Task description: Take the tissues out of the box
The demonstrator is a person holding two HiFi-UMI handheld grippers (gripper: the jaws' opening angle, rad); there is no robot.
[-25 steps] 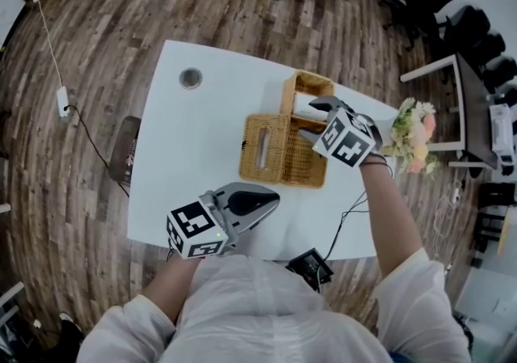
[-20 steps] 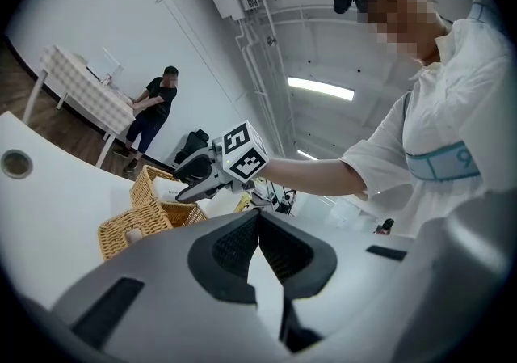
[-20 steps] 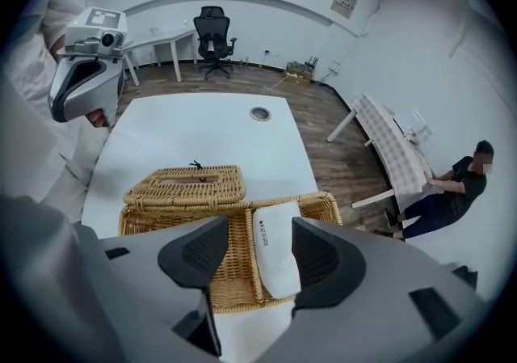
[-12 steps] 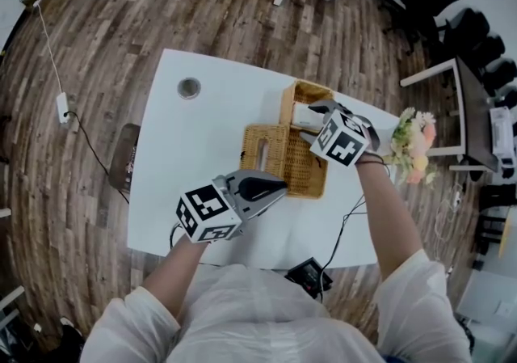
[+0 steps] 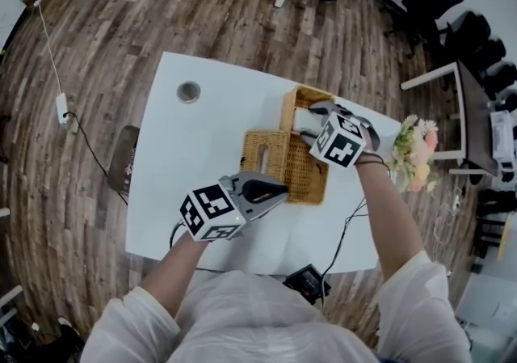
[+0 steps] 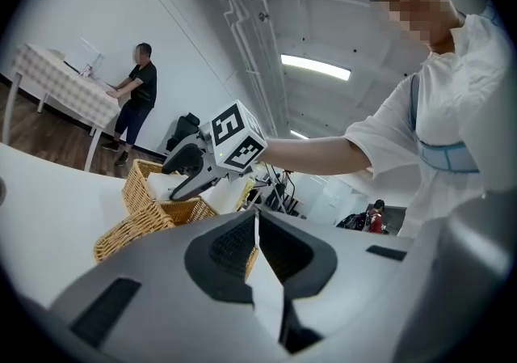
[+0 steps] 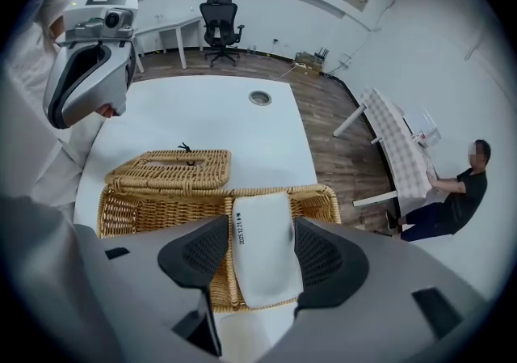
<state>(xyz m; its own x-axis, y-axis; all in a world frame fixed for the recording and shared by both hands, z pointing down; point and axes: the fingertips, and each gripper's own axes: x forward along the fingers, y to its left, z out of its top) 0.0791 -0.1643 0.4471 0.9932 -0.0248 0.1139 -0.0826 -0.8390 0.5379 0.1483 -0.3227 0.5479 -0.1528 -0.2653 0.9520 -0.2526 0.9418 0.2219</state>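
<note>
The wicker tissue box [image 5: 308, 179] stands open in the middle of the white table [image 5: 194, 167]. Its slotted lid [image 5: 262, 155] lies just beside it on the left. My right gripper [image 5: 311, 123] is over the far end of the box, shut on a white tissue pack [image 5: 305, 118]. In the right gripper view the tissue pack [image 7: 262, 248] fills the gap between both pads and crosses the box rim [image 7: 161, 192]; the lid [image 7: 174, 166] lies beyond. My left gripper [image 5: 283, 189] hovers at the box's near end, jaws shut with nothing in them [image 6: 255, 234].
A flower bunch [image 5: 412, 151] sits at the table's right edge, and a round grommet [image 5: 188, 92] at its far left. A black device with a cable [image 5: 307, 279] hangs at the front edge. A person [image 7: 456, 192] stands by a checked table behind.
My left gripper has moved from the table's front edge up to the near end of the wicker box. The right gripper keeps the tissue pack in about the same place.
</note>
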